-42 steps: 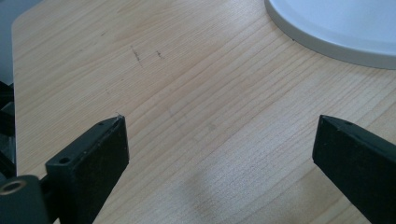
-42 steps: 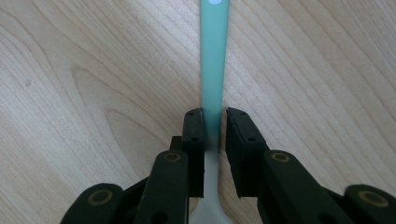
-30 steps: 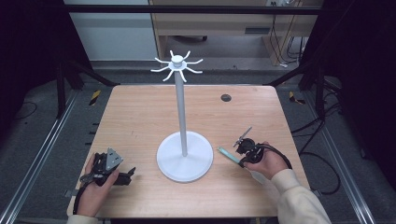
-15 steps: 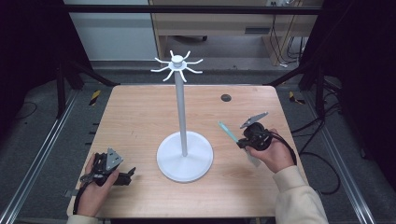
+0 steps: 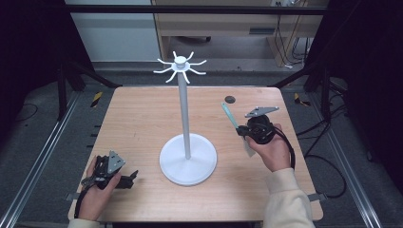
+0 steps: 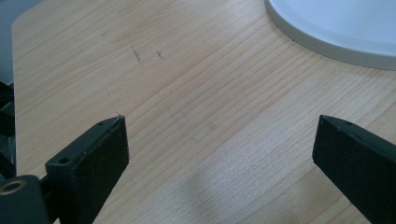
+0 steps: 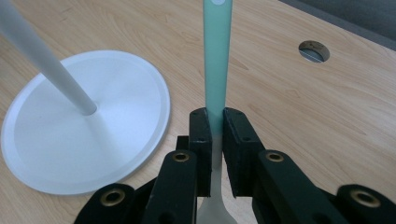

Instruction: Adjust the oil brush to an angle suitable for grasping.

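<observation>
Desk point(image 5: 142, 118): I saw a bare wooden top with 1 small round hole point(image 5: 230, 99) near the far edge.
Stand point(image 5: 187, 159): a white pole on a round base stood mid-desk, its 8 or so hooks point(image 5: 180, 66) spread at the top.
Right tool point(image 5: 243, 129): I had it lifted just right of the pole, jaws closed tight on a pale green utensil point(image 7: 217, 51), handle end pointing up and away.
Left tool point(image 5: 127, 179): it rested at the near left corner, jaws wide apart and empty.
Risk: I judged the thin handle could pivot or slip in the narrow grip, or knock the pole and rock the stand.
Obstruction: the pole and hooks stood between utensil and left side.
</observation>
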Tool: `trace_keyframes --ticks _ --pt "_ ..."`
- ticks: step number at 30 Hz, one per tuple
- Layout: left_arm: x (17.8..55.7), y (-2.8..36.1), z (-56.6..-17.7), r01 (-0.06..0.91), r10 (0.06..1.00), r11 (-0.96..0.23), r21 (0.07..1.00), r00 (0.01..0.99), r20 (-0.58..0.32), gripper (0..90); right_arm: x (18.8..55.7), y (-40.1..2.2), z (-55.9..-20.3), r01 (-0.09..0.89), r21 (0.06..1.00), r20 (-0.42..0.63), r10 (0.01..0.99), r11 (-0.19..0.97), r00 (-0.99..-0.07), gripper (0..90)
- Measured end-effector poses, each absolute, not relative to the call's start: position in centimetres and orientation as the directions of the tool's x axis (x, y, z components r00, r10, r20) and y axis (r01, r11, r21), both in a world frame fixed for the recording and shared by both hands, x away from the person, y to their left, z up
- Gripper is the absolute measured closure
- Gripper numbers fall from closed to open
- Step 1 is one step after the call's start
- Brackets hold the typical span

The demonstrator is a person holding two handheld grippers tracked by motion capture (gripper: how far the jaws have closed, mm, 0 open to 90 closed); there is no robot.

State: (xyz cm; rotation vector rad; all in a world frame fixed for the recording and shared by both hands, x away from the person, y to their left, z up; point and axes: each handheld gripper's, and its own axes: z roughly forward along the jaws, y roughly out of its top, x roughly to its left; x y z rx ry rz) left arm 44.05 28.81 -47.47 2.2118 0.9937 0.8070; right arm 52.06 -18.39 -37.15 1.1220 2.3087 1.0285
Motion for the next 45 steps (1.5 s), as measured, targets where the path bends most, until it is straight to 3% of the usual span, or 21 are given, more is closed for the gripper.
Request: trace_keyframes --ticks 13,28,45 --pt "44.0 28.7 -47.4 0.437 0.790 -0.558 0.705 0.540 0.290 3.2 50.6 -19.0 -37.2 0.481 0.820 0.004 0.837 0.310 -0.546 82.2" --pt "44.0 28.6 -47.4 0.437 0.786 -0.563 0.702 0.545 0.291 3.2 48.6 -17.6 -34.3 0.345 0.899 -0.014 0.804 0.271 -0.595 82.2" --pt "44.0 28.6 -47.4 0.437 0.787 -0.562 0.703 0.544 0.291 3.2 47.1 -17.1 -32.1 0.273 0.935 -0.002 0.775 0.226 -0.632 82.2"
